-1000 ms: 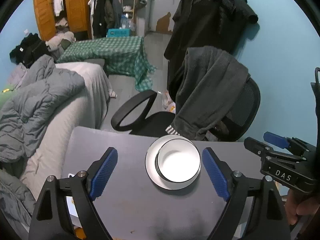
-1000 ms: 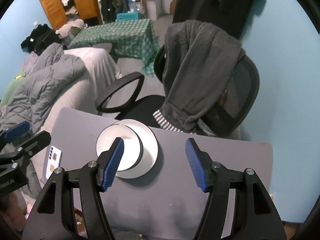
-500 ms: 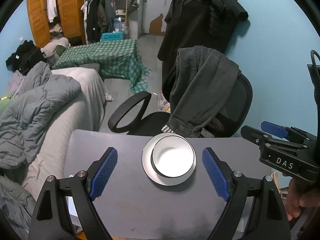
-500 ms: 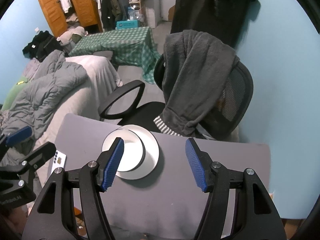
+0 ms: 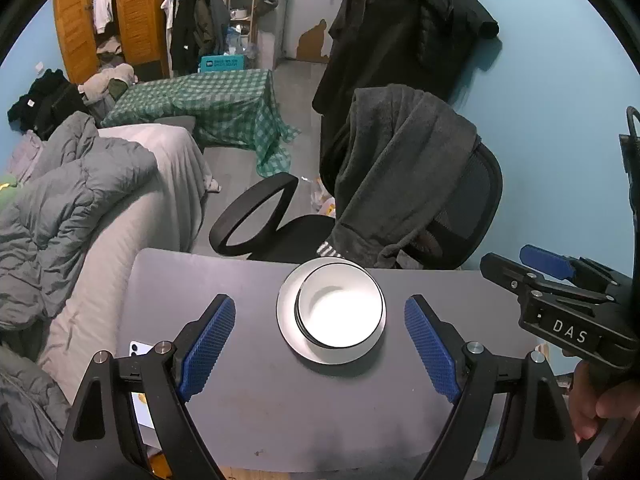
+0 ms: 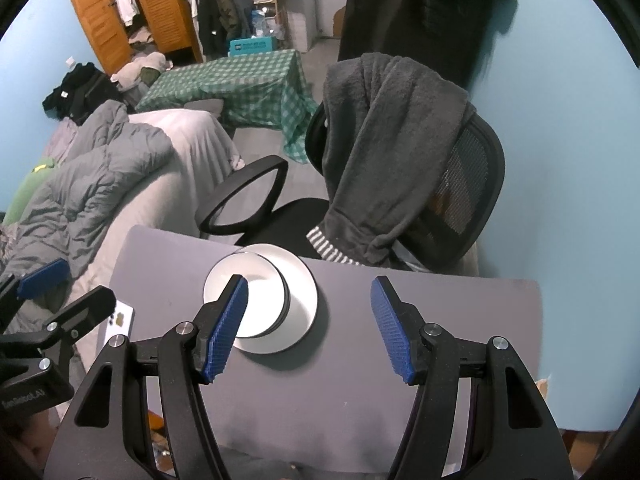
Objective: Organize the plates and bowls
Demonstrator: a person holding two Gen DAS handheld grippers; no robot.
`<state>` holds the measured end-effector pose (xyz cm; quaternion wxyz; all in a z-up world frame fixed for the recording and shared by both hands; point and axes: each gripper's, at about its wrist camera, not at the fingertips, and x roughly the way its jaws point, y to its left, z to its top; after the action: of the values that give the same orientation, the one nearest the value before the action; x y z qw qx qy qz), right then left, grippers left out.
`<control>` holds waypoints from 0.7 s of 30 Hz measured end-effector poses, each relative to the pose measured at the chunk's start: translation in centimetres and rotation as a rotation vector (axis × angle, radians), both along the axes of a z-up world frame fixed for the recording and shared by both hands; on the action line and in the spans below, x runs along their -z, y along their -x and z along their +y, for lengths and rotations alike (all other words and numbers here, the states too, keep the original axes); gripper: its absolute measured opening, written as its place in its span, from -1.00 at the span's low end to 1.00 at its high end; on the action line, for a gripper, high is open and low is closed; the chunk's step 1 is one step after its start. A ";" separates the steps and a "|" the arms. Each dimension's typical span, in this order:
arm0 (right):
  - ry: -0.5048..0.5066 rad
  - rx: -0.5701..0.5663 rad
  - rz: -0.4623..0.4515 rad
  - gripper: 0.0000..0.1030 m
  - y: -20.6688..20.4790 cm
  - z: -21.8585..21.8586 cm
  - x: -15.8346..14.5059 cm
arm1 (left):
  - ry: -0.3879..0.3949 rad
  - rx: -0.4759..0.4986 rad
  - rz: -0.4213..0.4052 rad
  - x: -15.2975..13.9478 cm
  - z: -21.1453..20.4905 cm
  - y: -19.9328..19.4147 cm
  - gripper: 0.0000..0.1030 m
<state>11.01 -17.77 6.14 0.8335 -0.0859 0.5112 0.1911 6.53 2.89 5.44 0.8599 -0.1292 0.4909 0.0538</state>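
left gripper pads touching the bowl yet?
Apart. Left wrist view: bare table shows between each pad of the left gripper and the bowl.

In the left wrist view, the round white bowl nested on the flat white plate is drifting slightly up and left in frame. In the right wrist view, the white rectangular phone on the grey tabletop is edging slightly rightward.
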 end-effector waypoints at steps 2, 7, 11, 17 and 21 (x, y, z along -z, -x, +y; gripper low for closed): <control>0.006 -0.010 -0.002 0.22 0.1 0.1 0.0 | 0.003 0.002 0.009 0.1 0.0 -0.2 0.71; 0.005 -0.025 -0.003 0.22 0.2 0.4 0.1 | -0.003 0.009 0.021 0.4 -0.1 -0.3 0.70; 0.005 -0.030 -0.005 0.22 0.1 0.6 0.0 | 0.002 0.004 0.017 0.4 -0.1 -0.3 0.70; 0.004 -0.032 -0.003 0.22 -0.2 0.7 0.0 | 0.009 0.011 0.026 0.4 0.1 -0.5 0.70; 0.006 -0.026 0.003 0.22 -0.2 0.6 0.2 | 0.018 0.007 0.032 0.5 0.1 -0.8 0.70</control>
<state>11.26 -17.19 5.92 0.8301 -0.0946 0.5117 0.2003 7.29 2.94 4.96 0.8509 -0.1346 0.5055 0.0484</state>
